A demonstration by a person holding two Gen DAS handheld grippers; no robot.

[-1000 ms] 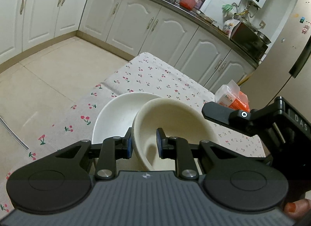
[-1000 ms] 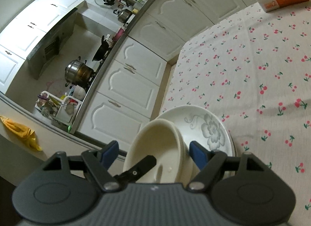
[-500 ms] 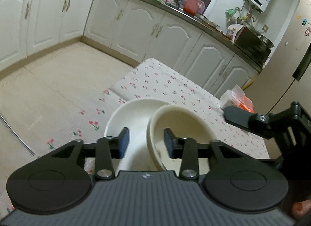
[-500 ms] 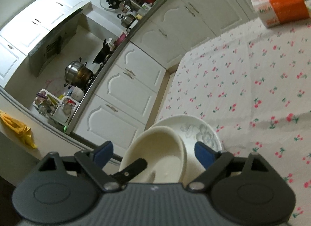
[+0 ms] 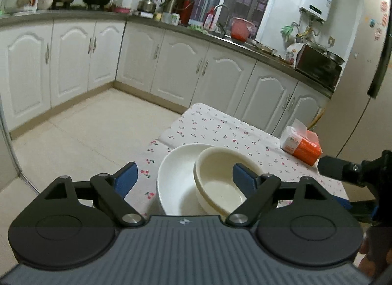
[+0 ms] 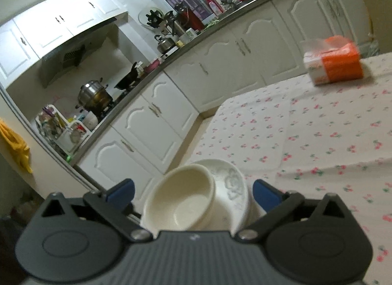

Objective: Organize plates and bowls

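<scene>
Both claws — left claw, right claw — opening, gripping nothing; tissue pack print unreadable.

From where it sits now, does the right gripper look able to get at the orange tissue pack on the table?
Probably yes. The right gripper has its jaws opening with nothing clamped, and the tablecloth between it and the tissue pack looks bare. The cream bowl sits just ahead, so swing right.
</scene>
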